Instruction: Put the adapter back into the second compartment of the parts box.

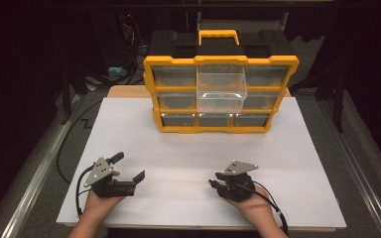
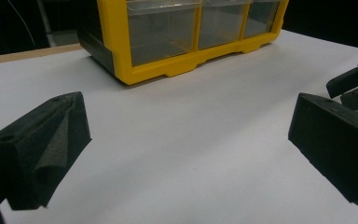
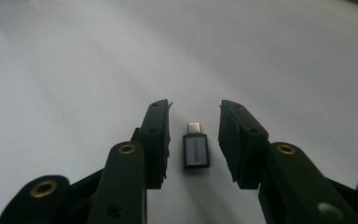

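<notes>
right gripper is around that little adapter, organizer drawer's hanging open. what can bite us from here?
1. The adapter is small and lies flat between the right gripper jaws, apart from both; an uneven close could skid or twist it on the smooth white table.
2. The clear drawer sticks far out of the organizer; a bump could pull it free.
3. The left gripper sits wide open nearby and could cross paths.
</notes>
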`<state>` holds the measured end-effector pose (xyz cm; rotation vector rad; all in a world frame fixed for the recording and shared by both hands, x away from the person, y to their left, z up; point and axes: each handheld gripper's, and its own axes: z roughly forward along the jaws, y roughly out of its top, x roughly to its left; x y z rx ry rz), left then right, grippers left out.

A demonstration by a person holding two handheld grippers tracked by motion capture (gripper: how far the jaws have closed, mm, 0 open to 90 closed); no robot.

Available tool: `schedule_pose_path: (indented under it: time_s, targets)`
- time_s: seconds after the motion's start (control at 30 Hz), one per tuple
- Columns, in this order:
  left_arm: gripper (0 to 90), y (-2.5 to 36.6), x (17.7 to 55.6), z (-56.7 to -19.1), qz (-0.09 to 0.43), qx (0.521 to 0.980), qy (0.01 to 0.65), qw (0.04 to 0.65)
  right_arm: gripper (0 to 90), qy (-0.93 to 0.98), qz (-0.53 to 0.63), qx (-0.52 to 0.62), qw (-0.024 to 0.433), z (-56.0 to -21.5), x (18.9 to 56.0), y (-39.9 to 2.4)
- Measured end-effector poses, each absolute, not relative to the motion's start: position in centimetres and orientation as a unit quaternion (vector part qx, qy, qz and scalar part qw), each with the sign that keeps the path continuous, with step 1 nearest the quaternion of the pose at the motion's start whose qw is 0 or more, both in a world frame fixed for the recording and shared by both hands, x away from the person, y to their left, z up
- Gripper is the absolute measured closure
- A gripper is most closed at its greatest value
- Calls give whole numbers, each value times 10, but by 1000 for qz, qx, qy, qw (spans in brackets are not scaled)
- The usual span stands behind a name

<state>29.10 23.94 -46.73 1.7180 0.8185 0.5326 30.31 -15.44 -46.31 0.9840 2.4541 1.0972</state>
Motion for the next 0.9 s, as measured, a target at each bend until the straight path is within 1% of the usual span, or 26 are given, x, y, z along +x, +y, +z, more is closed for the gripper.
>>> schedule_pose_path:
  time_s: [0.13, 0.2, 0.37, 0.5, 0.9]
  targets:
    - [3, 240, 289, -466, 224, 725, 344, 553, 668, 853, 371, 341, 136, -467, 301, -152]
    - [3, 240, 289, -466, 224, 725, 342, 555, 678, 855, 360, 345, 146, -469, 301, -153]
    - [3, 240, 291, -466, 223, 723, 345, 555, 685, 856, 362, 342, 139, -470, 302, -155]
    - [3, 240, 289, -466, 223, 722, 347, 555, 738, 857, 357, 341, 146, -471, 301, -152]
    - [3, 241, 290, -466, 220, 721, 348, 557, 767, 860, 357, 334, 145, -472, 303, -152]
